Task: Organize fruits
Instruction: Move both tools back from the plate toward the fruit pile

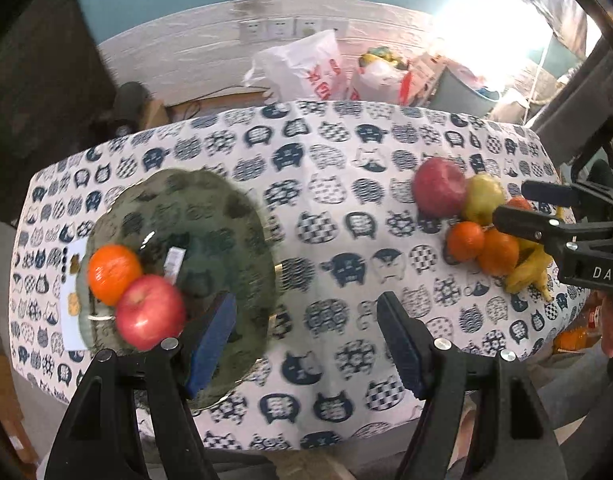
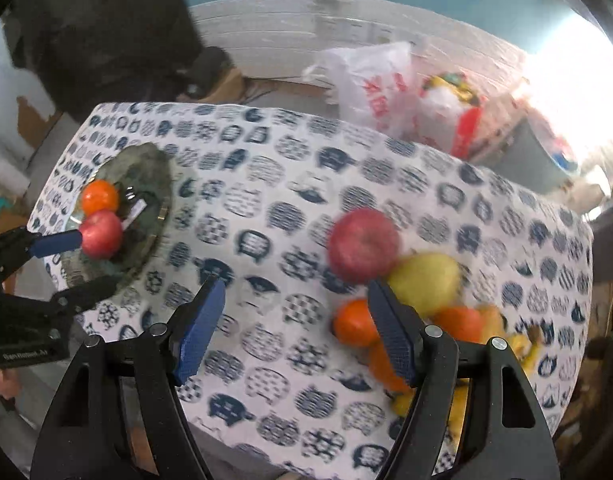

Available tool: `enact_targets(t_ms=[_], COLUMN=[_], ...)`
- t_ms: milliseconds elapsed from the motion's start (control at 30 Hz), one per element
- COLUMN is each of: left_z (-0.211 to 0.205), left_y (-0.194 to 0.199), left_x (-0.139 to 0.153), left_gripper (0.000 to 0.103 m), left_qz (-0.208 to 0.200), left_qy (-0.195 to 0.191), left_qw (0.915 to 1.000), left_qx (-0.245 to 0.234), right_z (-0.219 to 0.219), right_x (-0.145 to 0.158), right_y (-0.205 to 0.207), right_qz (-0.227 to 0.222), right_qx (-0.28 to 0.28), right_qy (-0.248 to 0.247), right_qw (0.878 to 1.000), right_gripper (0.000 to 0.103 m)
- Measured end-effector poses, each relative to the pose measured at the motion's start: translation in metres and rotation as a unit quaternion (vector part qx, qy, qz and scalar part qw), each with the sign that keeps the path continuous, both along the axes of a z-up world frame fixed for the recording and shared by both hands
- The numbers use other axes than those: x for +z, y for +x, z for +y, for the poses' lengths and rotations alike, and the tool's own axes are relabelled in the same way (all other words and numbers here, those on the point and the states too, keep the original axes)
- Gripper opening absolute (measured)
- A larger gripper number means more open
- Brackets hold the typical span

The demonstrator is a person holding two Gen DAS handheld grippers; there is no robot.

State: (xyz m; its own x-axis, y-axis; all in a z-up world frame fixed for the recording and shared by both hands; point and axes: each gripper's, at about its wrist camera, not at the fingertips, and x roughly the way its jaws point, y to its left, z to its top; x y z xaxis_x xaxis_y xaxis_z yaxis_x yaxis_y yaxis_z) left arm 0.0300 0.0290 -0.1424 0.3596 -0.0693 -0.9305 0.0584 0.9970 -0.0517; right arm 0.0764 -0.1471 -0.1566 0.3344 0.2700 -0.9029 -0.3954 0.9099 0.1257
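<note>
A dark green plate (image 1: 210, 208) on the table's left holds an orange (image 1: 113, 274) and a red apple (image 1: 150, 312); it also shows in the right wrist view (image 2: 146, 168). A fruit pile lies on the right: a red apple (image 1: 438, 186), a yellow-green apple (image 1: 482, 198), oranges (image 1: 464, 240) and bananas (image 1: 526, 272). My left gripper (image 1: 306, 336) is open and empty, just right of the plate's apple. My right gripper (image 2: 296, 328) is open and empty; its right finger is over the pile's oranges (image 2: 352, 322), below the red apple (image 2: 364, 250).
The table wears a cat-print cloth (image 1: 326, 208). A white card (image 1: 72, 312) lies under the plate's left edge. Plastic bags (image 1: 306, 66) and clutter stand behind the table's far edge, before a white wall.
</note>
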Motion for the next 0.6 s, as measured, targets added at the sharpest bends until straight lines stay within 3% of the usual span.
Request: enact_targets(t_ms=[600], left_z=[-0.086], left_y=[0.041], left_x=[0.001], left_gripper=[0.074], left_qz=[0.000], left_qy=[0.002], left_qw=[0.9982], left_qx=[-0.060], right_z=[-0.112], right_x=[-0.039], right_y=[0.008], right_qz=[0.051], right_qx=[-0.113], right_qy=[0.018], right_qw=[0.992], right_gripper=[0.074])
